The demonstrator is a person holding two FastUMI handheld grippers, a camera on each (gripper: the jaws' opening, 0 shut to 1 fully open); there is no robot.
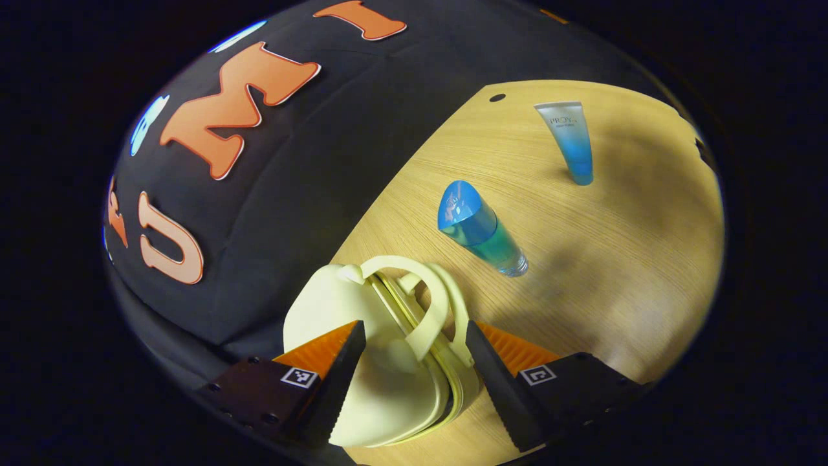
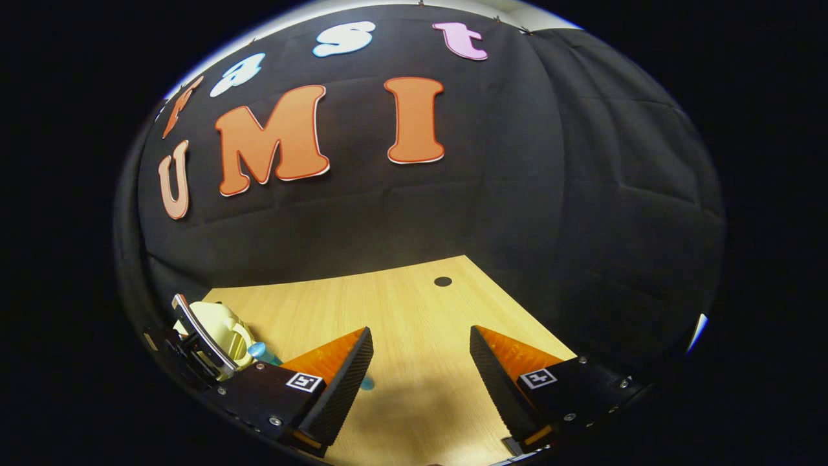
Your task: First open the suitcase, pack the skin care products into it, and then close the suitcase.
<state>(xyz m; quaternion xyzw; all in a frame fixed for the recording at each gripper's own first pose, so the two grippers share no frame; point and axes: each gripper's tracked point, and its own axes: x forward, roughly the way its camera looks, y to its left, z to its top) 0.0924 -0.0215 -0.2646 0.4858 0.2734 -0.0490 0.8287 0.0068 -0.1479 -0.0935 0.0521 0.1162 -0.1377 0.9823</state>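
Currently the left gripper [image 1: 414, 362] straddles the shut suitcase [image 1: 381, 369] with jaws spread, bottle [image 1: 482, 230] and tube [image 1: 569, 139] beyond it; right gripper [image 2: 420, 369] agape; a skewed pinch may topple the case.

Suitcase [image 2: 217, 333] mostly hidden behind other tongs; bottle [image 2: 262, 353] barely visible.

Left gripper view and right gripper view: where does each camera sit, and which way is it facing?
Left gripper view: rides the left gripper, looking down at the pale yellow suitcase between its open fingers, blue bottle and tube beyond.
Right gripper view: rides the right gripper, open, facing the booth wall over the wooden table.
Shared: suitcase, table, wall.
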